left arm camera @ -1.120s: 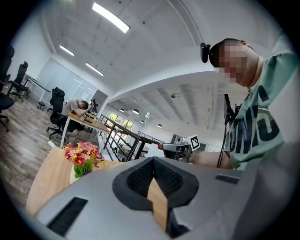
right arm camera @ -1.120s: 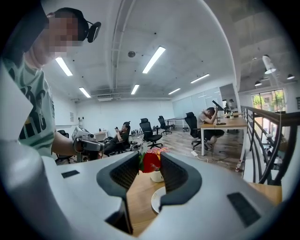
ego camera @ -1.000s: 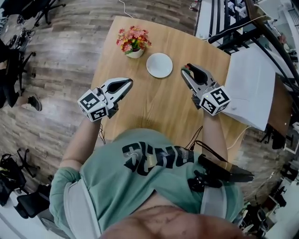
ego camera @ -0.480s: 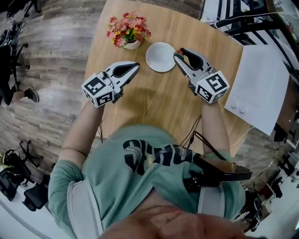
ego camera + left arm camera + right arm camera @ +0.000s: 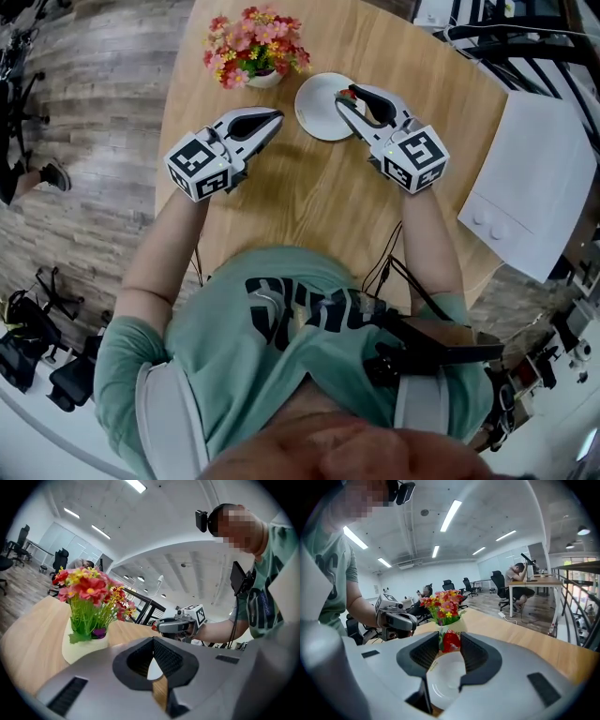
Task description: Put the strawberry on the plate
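The right gripper (image 5: 351, 94) is clamped on the strawberry (image 5: 451, 642), pinching it right at the jaw tips, and it hangs over the near edge of the white plate (image 5: 443, 681). Holding the berry out at the tips looks like it's there so it can drop onto the plate without the jaws bumping the rim. So the berry is above the plate but not set down yet, as far as anyone can judge. The left gripper (image 5: 153, 640) has its tips pressed together with nothing between them. It sits just off to the plate's other side, over the bare table (image 5: 309, 202), probably just parked out of the way. The pot of flowers (image 5: 265, 81) stands right beside the plate, so there isn't much room on that side. The awkward bits: from the head view the jaws cover nearly all of the berry, with only a speck of red showing. No view shows whether the berry already touches the plate. In the right gripper view the flowers sit straight behind the berry, so its top edge is hard to pick out.
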`<state>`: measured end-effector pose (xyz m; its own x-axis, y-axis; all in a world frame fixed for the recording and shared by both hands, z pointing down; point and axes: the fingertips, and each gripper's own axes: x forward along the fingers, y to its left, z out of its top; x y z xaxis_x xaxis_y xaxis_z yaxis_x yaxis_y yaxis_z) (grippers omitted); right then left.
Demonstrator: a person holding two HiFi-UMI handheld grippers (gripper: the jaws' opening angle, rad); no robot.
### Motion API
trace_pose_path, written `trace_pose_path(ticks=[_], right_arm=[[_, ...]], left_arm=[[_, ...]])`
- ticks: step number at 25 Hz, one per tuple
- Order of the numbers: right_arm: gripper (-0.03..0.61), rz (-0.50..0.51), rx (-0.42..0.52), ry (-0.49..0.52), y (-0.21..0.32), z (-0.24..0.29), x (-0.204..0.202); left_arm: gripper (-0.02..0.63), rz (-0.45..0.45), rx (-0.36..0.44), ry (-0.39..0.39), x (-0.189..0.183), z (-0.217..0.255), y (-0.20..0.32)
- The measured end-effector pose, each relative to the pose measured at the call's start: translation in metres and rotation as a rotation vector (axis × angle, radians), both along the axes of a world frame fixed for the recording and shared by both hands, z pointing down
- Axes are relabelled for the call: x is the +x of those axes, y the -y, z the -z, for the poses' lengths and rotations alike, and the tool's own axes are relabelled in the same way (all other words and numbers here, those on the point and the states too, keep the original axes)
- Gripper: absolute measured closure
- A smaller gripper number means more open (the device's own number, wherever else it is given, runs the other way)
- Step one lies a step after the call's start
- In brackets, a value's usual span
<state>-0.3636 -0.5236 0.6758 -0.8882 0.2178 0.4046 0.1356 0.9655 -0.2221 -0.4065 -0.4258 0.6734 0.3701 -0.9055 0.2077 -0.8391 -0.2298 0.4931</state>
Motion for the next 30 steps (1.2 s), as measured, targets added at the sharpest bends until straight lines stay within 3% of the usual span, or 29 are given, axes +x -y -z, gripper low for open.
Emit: trace_pose_path(ticks=[19,30], right_arm=[[0.431,0.043,-0.002,-0.082,-0.005,-0.067,-0.023],[0.431,0.065,0.068,-0.105,-0.004,-0.077,-0.023]], left_arm=[[0.609,-0.033,-0.03,-0.02,0.005,-0.042,0.01],[0.609,-0.034,-0.025,-0.028,0.006,-0.045,0.012]])
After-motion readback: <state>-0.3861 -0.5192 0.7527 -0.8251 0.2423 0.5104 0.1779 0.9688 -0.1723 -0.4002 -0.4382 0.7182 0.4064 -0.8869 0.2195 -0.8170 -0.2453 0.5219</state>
